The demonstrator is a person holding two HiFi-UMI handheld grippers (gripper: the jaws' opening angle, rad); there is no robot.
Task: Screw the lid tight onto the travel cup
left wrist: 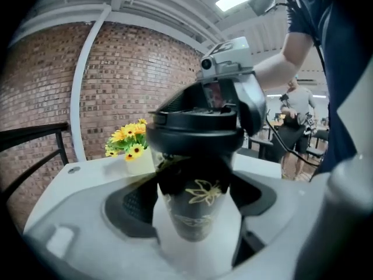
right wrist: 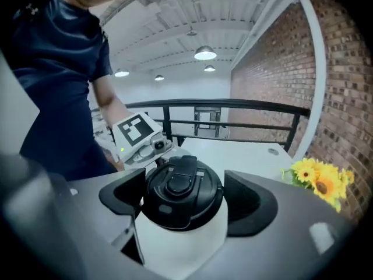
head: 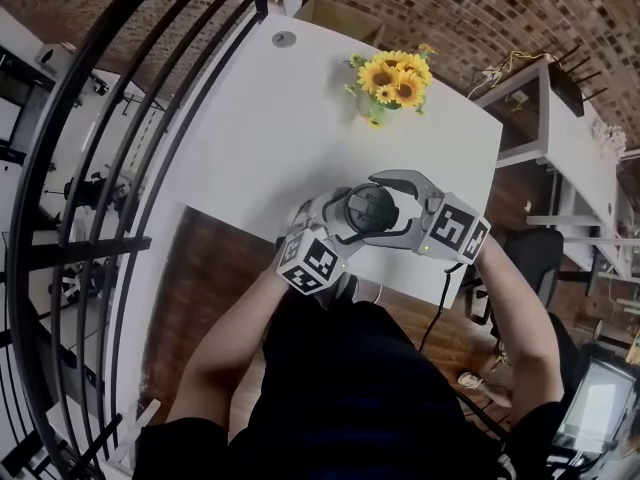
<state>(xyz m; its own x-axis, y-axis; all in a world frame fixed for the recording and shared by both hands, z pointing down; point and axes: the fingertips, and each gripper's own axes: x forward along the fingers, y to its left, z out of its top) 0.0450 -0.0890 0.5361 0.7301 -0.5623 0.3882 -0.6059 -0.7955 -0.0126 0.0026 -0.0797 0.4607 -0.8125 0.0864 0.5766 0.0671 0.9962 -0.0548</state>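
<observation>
Left gripper (left wrist: 195, 200): fingers (left wrist: 131, 206) closed on the dark, flower-printed body of the travel cup (left wrist: 195, 214), held upright between them. Right gripper (right wrist: 185, 194): fingers (right wrist: 250, 206) spread wide, with the black lid (right wrist: 178, 182) on the cup between them and the pads just beside its rim. Sunflowers (right wrist: 317, 179) stand beyond the right fingertips.

The table (head: 290, 118) lies bare from the cup (left wrist: 195, 209) out to the sunflowers (head: 393, 80) at its far edge, so I have open room ahead and to my left. The black railing (head: 120, 168) closes off the far left. Round the lid (right wrist: 178, 185), the jaws of my right gripper (right wrist: 186, 198) stand just clear on both sides.
</observation>
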